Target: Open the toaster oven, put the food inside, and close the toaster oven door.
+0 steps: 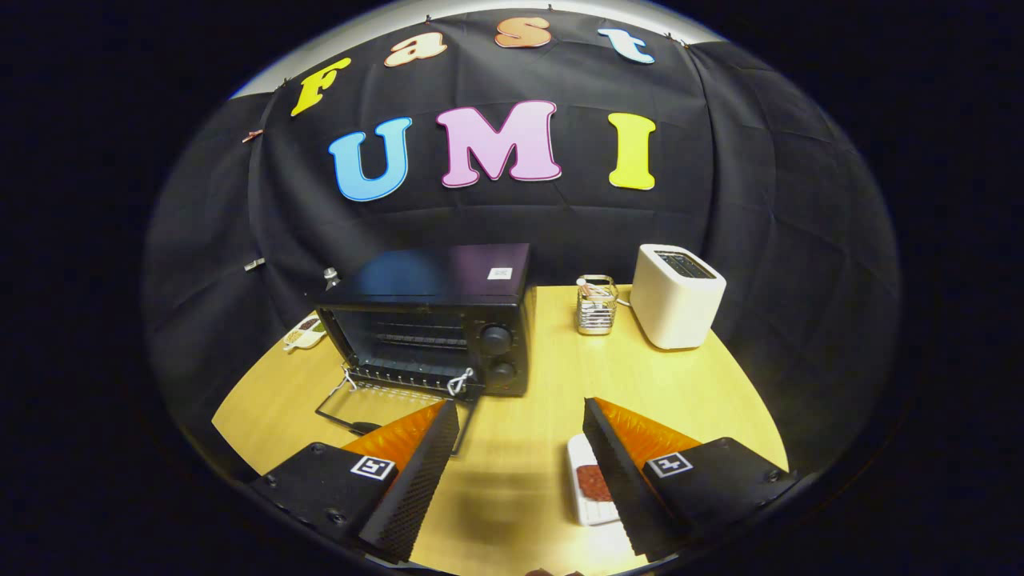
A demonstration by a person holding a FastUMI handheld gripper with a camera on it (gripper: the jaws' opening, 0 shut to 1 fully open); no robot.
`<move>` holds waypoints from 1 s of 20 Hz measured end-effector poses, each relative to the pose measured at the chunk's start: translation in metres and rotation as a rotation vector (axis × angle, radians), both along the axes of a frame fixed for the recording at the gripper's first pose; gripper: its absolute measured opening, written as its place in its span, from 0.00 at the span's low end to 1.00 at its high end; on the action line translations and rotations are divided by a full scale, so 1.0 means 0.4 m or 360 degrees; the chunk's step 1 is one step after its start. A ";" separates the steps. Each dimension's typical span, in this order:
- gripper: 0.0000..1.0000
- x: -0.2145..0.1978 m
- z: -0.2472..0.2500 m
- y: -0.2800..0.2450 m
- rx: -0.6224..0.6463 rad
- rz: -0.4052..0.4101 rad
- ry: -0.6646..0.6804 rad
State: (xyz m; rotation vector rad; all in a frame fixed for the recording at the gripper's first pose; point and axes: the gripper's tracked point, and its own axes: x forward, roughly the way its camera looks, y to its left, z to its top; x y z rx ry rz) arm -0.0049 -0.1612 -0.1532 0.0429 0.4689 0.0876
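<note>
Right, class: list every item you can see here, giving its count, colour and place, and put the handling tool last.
Black toaster oven: one, black, on the table ahead of the fingers, glass door dropped open.
Wooden table: one, light wood.
White pop-up toaster: one, white, beyond the fingers, beside the wire basket.
Small wire basket: one, silver, between oven and toaster.
White food tray with reddish patty: one, beside one finger.
Small white dish: one, behind the oven's far side.
Hand-held gripper: one, fingers open, holding nothing.
</note>
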 end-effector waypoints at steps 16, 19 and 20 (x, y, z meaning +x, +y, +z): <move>0.99 0.002 -0.221 -0.346 0.0316 0.0115 0.0429; 0.97 -0.017 -0.293 -0.325 0.0442 0.0140 0.0592; 0.97 -0.022 -0.304 -0.320 0.0485 0.0145 0.0628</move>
